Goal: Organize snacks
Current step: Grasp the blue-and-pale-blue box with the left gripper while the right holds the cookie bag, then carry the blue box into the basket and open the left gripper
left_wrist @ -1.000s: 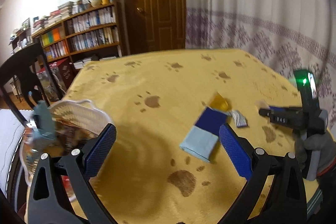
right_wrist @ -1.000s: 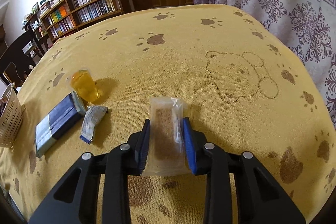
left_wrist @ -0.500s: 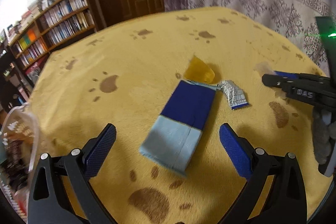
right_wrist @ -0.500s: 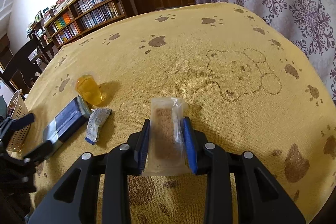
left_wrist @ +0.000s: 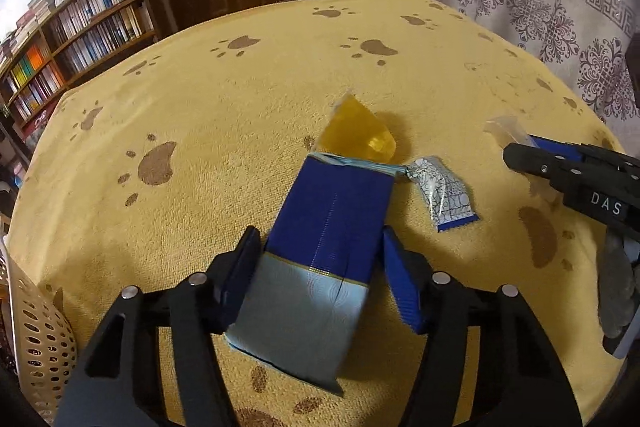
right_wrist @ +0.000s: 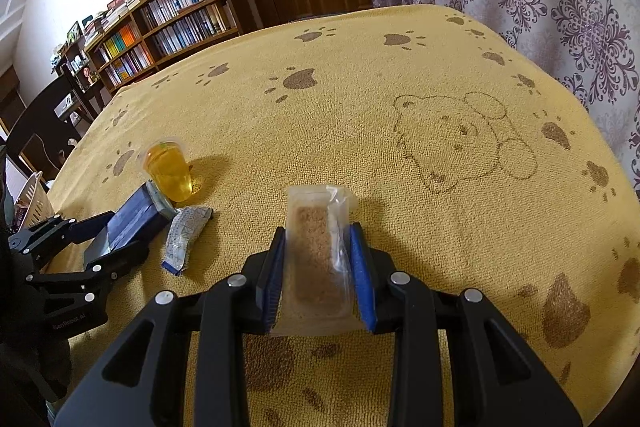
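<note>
A blue snack box (left_wrist: 324, 259) is straddled by the left gripper (left_wrist: 320, 267) near the table's front-left corner, its pads set just beside the long sides; whether they already press on the cardboard cannot be told, so the grasp is judged to be closing rather than made; the box is taken across its narrow width, probably because that is the only span the jaws can bridge. A clear packet of brown biscuit (right_wrist: 318, 255) is clenched upright in the right gripper (right_wrist: 318, 259) near the front edge of the yellow paw-print cloth (right_wrist: 360, 107), seemingly kept waiting off the surface. A yellow jelly cup (right_wrist: 168, 171) is seen touching the box's far end, and a small silver wrapper (right_wrist: 186, 237) lies just beside the box, between the two grippers; both are left on the cloth. A perforated basket (left_wrist: 36, 339) stands at the left edge, presumably the destination.
</note>
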